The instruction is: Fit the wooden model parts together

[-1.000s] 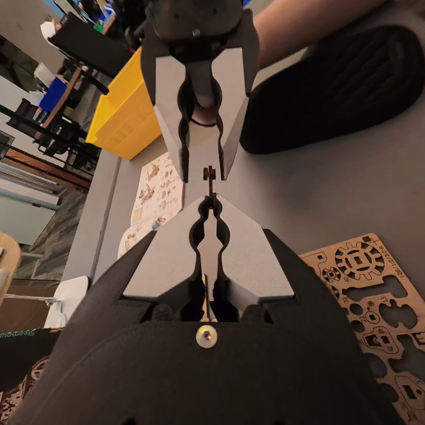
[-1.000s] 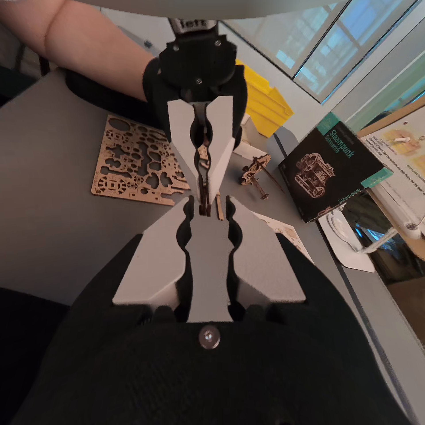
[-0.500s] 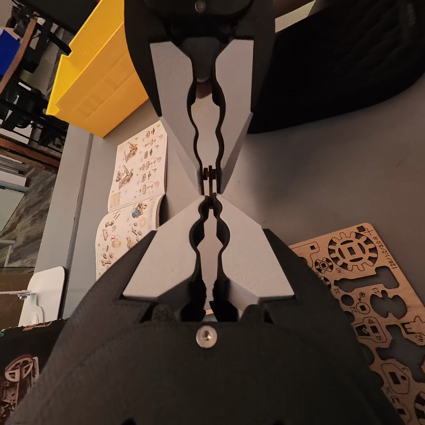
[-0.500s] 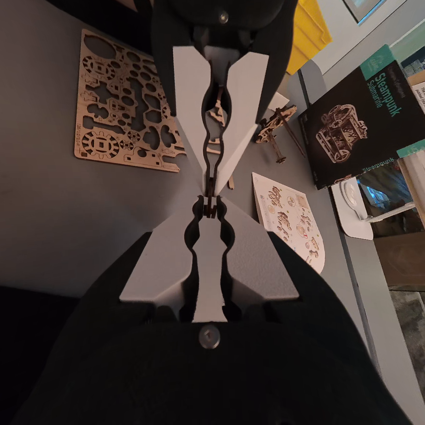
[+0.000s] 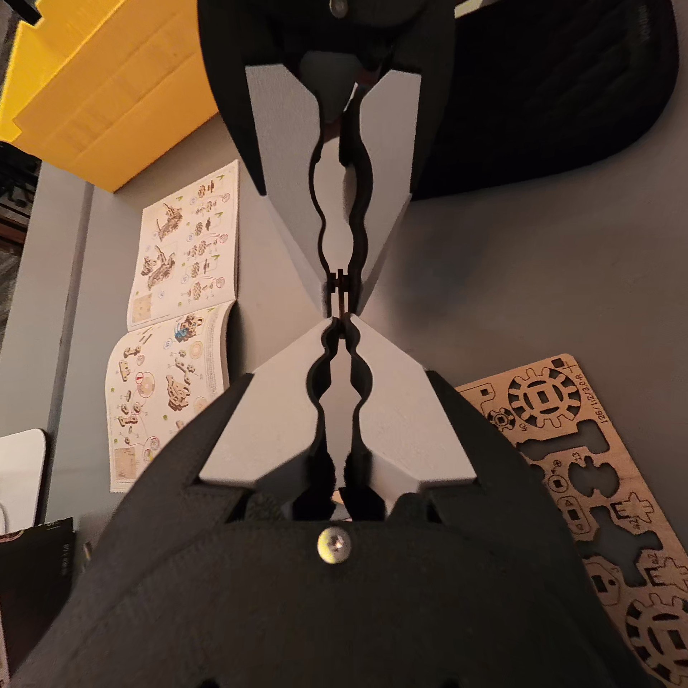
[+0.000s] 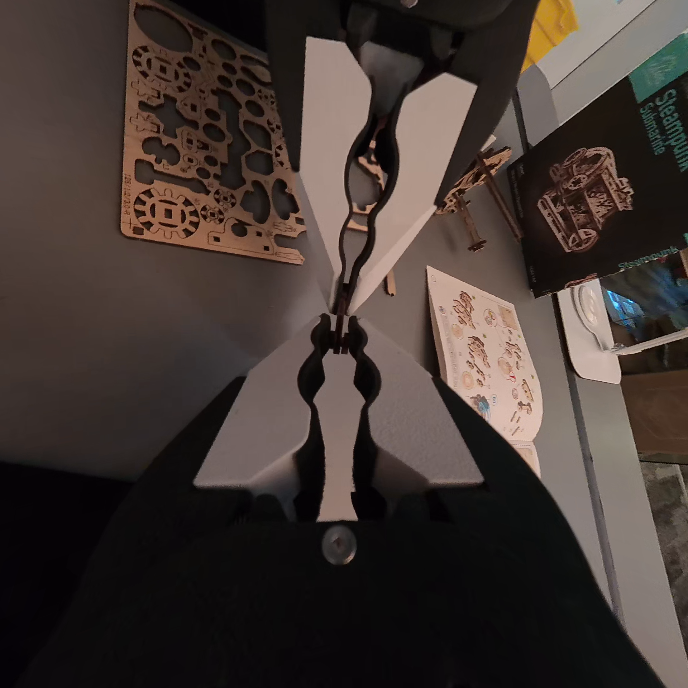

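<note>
My left gripper (image 5: 338,323) is shut on a thin dark wooden strip held edge-on. A small cross-shaped wooden part (image 5: 338,284) sits on the strip's far end. My right gripper (image 5: 339,298) comes in from above, tip to tip with the left, and is shut on that cross part. In the right wrist view the right gripper (image 6: 339,325) pinches the cross part (image 6: 340,337), and the left gripper (image 6: 344,294) faces it from above. Both grippers hold the pieces in the air above the grey table (image 5: 521,279).
A laser-cut wooden parts sheet (image 5: 558,428) (image 6: 193,149) and an open instruction booklet (image 5: 178,298) (image 6: 484,353) lie on the table. A yellow bin (image 5: 93,93), a black cushion (image 5: 540,93), a black kit box (image 6: 595,167), a part-built wooden model (image 6: 473,190) and a loose stick (image 6: 390,283) are nearby. My left and right fingertips are right by each other.
My right gripper was open around the cross part a second ago and has shut on it. Both grippers have drawn closer together, tip to tip.
</note>
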Tool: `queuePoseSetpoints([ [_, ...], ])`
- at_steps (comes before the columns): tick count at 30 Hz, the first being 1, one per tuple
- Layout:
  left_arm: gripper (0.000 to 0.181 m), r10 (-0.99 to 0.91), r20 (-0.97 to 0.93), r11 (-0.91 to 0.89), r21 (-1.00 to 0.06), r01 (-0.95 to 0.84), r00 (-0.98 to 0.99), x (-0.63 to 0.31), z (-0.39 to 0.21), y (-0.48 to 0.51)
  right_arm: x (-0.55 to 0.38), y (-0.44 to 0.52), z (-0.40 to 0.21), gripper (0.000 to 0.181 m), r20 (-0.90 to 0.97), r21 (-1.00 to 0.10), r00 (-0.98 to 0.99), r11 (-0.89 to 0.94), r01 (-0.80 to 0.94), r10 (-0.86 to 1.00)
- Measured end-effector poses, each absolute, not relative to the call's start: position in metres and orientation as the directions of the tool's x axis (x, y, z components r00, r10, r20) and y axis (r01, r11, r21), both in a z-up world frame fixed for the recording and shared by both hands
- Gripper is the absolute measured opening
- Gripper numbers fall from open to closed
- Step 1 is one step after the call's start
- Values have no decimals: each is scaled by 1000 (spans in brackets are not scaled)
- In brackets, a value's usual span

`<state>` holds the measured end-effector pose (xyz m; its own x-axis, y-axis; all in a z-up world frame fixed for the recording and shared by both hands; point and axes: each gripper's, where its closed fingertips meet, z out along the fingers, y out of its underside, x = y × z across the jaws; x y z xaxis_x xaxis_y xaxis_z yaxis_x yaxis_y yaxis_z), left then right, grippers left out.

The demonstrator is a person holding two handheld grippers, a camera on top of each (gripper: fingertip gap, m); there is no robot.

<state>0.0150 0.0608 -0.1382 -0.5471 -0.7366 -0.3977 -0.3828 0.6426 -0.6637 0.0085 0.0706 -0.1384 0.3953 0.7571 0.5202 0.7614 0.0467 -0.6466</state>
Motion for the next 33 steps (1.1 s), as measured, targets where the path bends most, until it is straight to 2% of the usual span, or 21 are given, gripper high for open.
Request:
queuePoseSetpoints([
  [7, 0, -737, -363, 636, -659, -402, -570, 13, -142, 58, 7, 68, -142, 8, 540, -628, 359, 81, 774, 761],
  [11, 0, -740, -384, 640, -655, -402, -552, 14, -139, 64, 6, 73, -138, 8, 473, -697, 432, 26, 717, 768],
  [15, 0, -738, -397, 649, -637, -415, -546, 14, -142, 65, 7, 77, -142, 8, 539, -649, 421, 40, 760, 730],
  [33, 1, -765, -324, 609, -646, -460, -557, 12, -148, 66, 5, 78, -148, 8, 490, -669, 450, -9, 743, 747],
])
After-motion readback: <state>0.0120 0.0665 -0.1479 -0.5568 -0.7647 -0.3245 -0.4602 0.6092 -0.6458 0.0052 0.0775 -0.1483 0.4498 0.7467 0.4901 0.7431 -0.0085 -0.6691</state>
